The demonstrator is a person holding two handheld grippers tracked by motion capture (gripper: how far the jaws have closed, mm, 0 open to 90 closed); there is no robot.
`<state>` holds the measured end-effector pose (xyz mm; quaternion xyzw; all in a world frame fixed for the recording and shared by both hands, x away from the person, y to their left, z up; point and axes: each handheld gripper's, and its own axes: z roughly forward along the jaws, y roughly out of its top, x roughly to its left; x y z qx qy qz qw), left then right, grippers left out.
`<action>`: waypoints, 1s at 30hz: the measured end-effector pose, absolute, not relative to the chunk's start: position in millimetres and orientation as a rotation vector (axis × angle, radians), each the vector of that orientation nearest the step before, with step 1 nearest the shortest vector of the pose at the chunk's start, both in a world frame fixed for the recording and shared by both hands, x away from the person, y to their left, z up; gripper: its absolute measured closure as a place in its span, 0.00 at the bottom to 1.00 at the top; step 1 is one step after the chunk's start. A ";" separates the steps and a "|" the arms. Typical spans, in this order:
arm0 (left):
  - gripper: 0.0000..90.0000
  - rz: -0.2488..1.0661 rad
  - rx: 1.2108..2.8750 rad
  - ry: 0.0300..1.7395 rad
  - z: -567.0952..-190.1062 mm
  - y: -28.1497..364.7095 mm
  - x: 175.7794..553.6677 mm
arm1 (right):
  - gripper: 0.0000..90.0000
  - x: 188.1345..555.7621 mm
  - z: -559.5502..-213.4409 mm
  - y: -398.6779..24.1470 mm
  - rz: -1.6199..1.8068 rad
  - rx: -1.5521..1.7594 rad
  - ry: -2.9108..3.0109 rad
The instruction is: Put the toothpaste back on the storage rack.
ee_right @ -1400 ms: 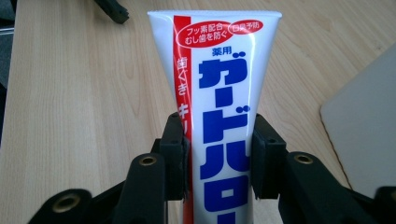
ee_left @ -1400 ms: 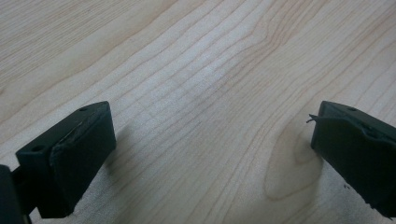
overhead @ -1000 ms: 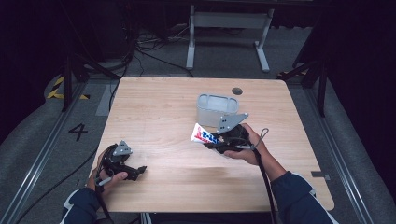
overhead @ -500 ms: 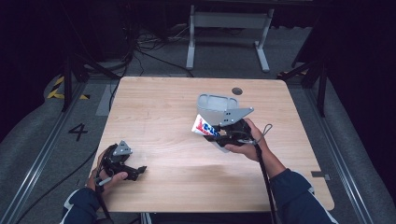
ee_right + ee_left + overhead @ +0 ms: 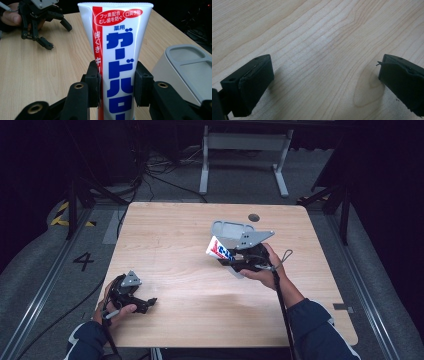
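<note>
Right gripper view: right tongs (image 5: 116, 85) pinching tube (image 5: 117, 50), lifted off tabletop (image 5: 37, 70) beside grey bin (image 5: 185, 67), placing apparently pending; left tongs (image 5: 322, 82) spread, idle.

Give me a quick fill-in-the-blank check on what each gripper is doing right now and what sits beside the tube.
1. The right gripper is shut on a white ______ tube printed in blue and red.
2. The left gripper is ______, with bare table between its fingers.
3. In the right gripper view, the thing to the right of the toothpaste tube is a ______ container with compartments.

Missing words: toothpaste; open; grey
</note>
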<state>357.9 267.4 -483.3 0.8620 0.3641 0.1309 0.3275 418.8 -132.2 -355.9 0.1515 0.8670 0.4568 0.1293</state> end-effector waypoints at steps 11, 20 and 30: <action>0.00 0.343 2.257 0.953 -483.3 267.4 357.9 | 0.71 422.9 -349.8 -131.6 1.350 0.448 2.483; 0.00 0.342 2.259 0.953 -483.2 267.5 357.9 | 0.71 428.3 -332.5 -135.9 1.383 0.458 2.424; 0.00 0.344 2.258 0.952 -483.3 267.5 357.9 | 0.71 442.4 -313.5 -140.9 1.410 0.484 2.360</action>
